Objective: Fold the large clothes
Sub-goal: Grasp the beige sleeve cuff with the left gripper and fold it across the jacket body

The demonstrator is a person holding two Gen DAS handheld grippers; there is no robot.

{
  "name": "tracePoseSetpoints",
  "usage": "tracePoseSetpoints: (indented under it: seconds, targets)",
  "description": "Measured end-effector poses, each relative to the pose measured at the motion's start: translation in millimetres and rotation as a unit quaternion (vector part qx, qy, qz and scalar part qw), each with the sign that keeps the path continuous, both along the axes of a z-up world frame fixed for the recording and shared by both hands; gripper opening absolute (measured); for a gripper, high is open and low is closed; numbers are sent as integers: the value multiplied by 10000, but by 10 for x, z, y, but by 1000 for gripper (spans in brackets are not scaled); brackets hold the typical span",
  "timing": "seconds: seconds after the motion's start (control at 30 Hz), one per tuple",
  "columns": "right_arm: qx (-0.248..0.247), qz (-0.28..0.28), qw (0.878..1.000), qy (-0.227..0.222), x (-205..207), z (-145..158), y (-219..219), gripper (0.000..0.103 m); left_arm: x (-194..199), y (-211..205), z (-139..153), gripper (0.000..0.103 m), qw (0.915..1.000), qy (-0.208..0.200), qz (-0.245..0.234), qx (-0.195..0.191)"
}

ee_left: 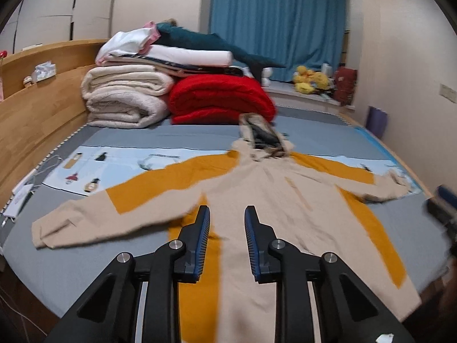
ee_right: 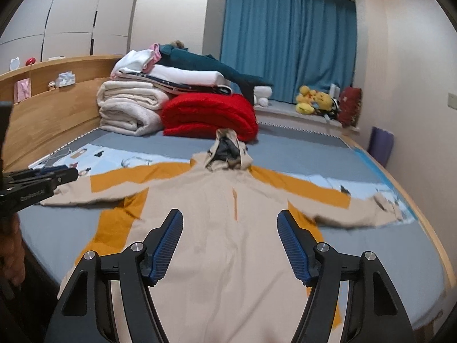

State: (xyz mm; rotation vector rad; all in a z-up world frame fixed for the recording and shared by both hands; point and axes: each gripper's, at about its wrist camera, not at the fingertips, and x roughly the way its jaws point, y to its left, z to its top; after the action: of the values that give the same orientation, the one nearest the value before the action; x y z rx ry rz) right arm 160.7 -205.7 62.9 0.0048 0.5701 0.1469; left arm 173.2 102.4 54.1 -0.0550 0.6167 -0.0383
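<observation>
Bed (ee_right: 385, 188): grey sheet, takes up most of the room. Hooded jacket (ee_right: 228, 228), beige with orange panels, lies flat on the bed, sleeves spread wide, hood toward the folded blankets (ee_right: 182, 108) at the bed's far end. Left gripper (ee_left: 227, 217) hovers over the jacket's left side, tilted down, jaws narrowly apart, nothing between them. Right gripper (ee_right: 230, 223) hovers over the jacket's middle, tilted down, jaws wide, empty.
</observation>
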Motion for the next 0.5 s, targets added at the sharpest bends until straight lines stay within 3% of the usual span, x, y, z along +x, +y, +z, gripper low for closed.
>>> tracePoseSetpoints:
  seconds: [0.1, 0.2, 0.3, 0.47, 0.5]
  targets:
    - [257, 77, 9996, -32, 413, 99, -43, 69, 438, 346, -159, 19, 9990, 325, 295, 36]
    - [428, 54, 9991, -62, 854, 175, -68, 55, 789, 675, -354, 19, 9962, 604, 590, 207]
    - [415, 137, 9989, -162, 1251, 196, -23, 51, 989, 972, -563, 19, 9923, 808, 878, 337]
    - [370, 490, 9981, -100, 1684, 25, 113, 52, 1210, 1644, -982, 20, 9784, 1323, 1536, 400]
    - [456, 564, 9973, -76, 1722, -58, 115, 57, 1228, 1805, -1078, 21, 9735, 1452, 1713, 424]
